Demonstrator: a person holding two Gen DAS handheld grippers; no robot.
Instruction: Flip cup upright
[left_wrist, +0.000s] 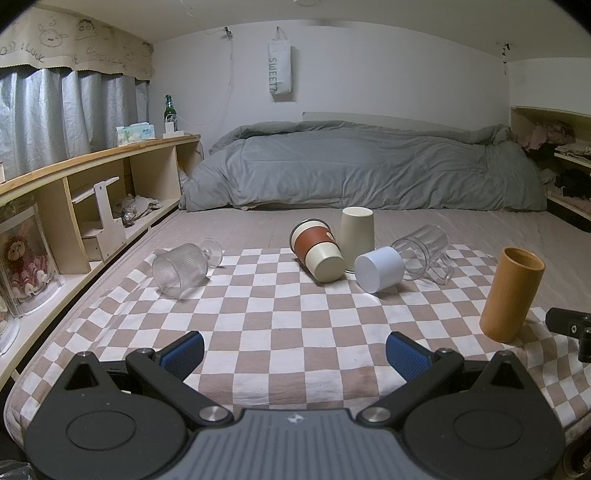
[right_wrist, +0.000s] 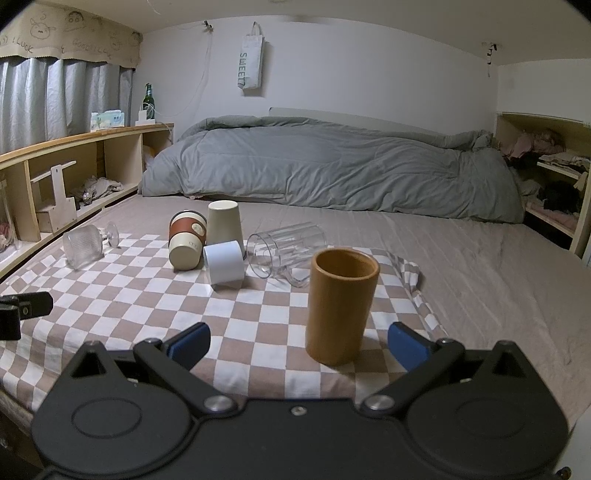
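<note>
My left gripper (left_wrist: 294, 352) and right gripper (right_wrist: 298, 343) both spread wide, nothing held. Bamboo cup (right_wrist: 341, 304) upright on checkered cloth (right_wrist: 147, 295), between my right fingers; white cup (right_wrist: 224, 261) lies tipped beyond

Matt wood-look cup (right_wrist: 341, 306), ribbed clear glass (left_wrist: 180, 271), woven checked cloth (left_wrist: 280, 325)

The left gripper (left_wrist: 294, 350) had a matte black frame with two round raised discs, silver pivot screws and a ribbed grey centre plate bearing a small white mark, and its fingers (left_wrist: 183, 353) wore ribbed blue pads. The right gripper (right_wrist: 299, 343) was alike in black, with silver screws, triangular cut-outs in the linkage arms and blue-padded fingers (right_wrist: 408, 345)
</note>
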